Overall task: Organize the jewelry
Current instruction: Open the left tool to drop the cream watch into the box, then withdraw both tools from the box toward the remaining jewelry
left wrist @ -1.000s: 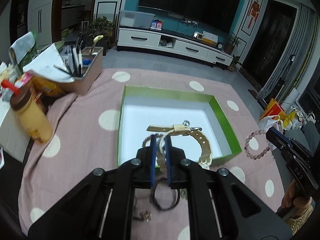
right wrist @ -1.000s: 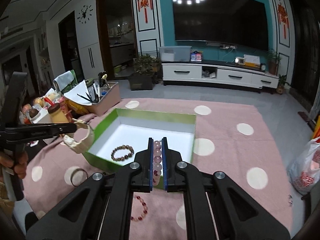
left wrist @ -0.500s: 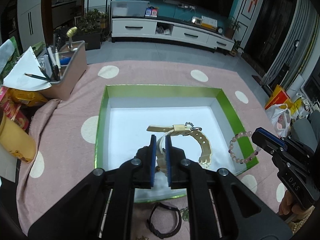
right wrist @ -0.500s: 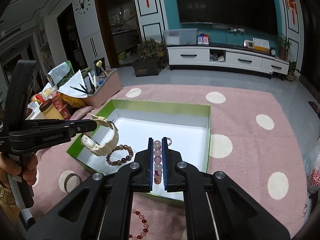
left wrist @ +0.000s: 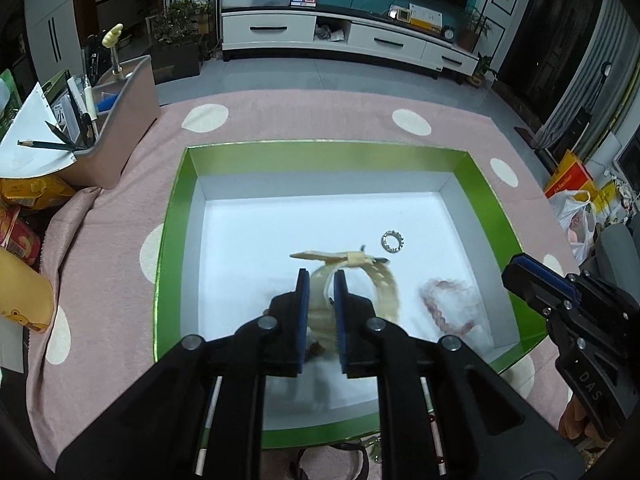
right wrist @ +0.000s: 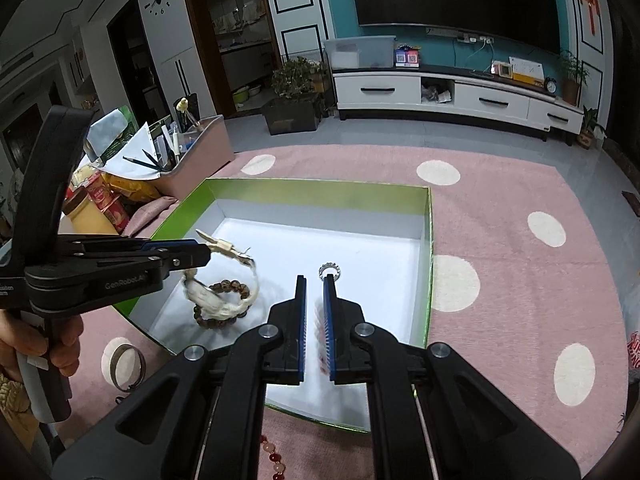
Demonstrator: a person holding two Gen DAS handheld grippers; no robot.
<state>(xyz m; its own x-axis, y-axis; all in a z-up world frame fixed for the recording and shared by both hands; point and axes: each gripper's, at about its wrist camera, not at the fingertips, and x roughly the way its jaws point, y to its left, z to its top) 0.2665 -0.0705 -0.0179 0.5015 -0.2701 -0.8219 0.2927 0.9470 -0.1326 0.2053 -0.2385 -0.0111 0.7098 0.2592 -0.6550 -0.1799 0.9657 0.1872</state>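
Opening left claw (left wrist: pixel 321 276): we see its jaws parting over the box, with the blurred watch (left wrist: pixel 384 280) between the pads.
Right claw (right wrist: pixel 315 280): released; its pads stand apart, and only a faint pink blur shows between them.
Watch: inside the box, near the front left; from the right wrist view we see it hanging at the left claw's tip, low over the brown bracelet (right wrist: pixel 224 290).
Pink bracelet (left wrist: pixel 444 304): blurred, inside the box near the right wall, clear of the right claw above it.
Ring (left wrist: pixel 393 241): lying flat on the white floor, about mid-box, apart from both bracelets.
Box (left wrist: pixel 320 148): green rim, white inside, open top; we see its back half bare, so there is free room there.
Box edges: both claws are within the rim; the right claw's tip is just inside the right wall.
Tabletop (left wrist: pixel 280 116): a pink cloth with pale dots; we see it bare behind and to the right of the box.
Left margin: an organizer (left wrist: pixel 128 120) with pens and a bottle (left wrist: pixel 20 292) crowd the cloth's edge, well apart from the box.
Front margin: a bangle (right wrist: pixel 127 364) and a bead string (right wrist: pixel 274 456) lie on the cloth outside the front wall.
Hand (right wrist: pixel 60 344): wrapped around the left claw's handle, left of the box.
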